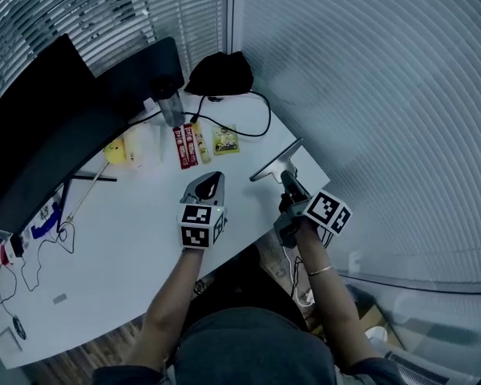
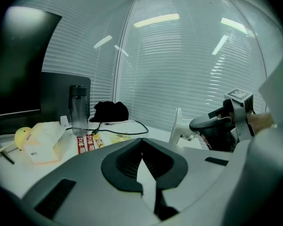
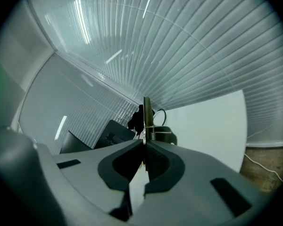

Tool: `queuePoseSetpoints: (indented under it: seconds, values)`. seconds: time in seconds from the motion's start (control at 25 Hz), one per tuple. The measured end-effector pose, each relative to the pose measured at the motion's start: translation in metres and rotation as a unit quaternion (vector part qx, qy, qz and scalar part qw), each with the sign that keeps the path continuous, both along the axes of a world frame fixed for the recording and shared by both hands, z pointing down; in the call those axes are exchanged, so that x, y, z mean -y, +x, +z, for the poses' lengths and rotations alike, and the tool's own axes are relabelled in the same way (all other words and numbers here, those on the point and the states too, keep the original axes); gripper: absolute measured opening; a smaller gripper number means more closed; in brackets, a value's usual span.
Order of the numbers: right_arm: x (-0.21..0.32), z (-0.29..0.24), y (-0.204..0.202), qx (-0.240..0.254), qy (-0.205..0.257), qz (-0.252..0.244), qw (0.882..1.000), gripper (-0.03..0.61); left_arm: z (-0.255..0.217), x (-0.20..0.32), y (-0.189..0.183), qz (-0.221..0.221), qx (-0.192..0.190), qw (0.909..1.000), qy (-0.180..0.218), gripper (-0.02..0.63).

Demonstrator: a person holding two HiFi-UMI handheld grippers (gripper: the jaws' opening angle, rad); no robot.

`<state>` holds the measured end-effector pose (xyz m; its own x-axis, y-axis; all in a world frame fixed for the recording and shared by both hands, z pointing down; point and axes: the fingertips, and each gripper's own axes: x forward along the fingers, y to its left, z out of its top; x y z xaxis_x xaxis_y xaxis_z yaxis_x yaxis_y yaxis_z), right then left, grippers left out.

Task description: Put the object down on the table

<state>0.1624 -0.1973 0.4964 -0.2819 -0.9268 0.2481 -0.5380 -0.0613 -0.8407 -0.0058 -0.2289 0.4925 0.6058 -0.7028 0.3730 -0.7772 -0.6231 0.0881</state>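
Observation:
My right gripper is shut on a thin grey metal plate with a spring hinge, near the table's right edge. In the right gripper view the plate rises edge-on out of the shut right gripper. The left gripper view shows the plate upright beside the right gripper. Whether its lower end touches the white table I cannot tell. My left gripper sits mid-table to the left of it. The left gripper is shut and holds nothing.
At the back stand a dark monitor, a clear bottle and a black bag with a cable. Red sachets, a green packet and a plastic bag lie beyond the grippers. Window blinds surround the table.

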Motion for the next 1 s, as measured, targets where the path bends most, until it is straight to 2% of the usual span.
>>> queuePoseSetpoints:
  seconds: [0.4,1.0]
  values:
    - [0.047,0.025,0.004,0.051,-0.03,-0.03,0.998,0.008,0.011,0.024,-0.002,-0.047,0.012,0.9988,-0.013,0.021]
    - [0.068,0.059,0.002,0.117,-0.078,-0.04,0.989,0.008,0.022,0.034,-0.013,-0.091,0.019,0.9953,-0.026,0.021]
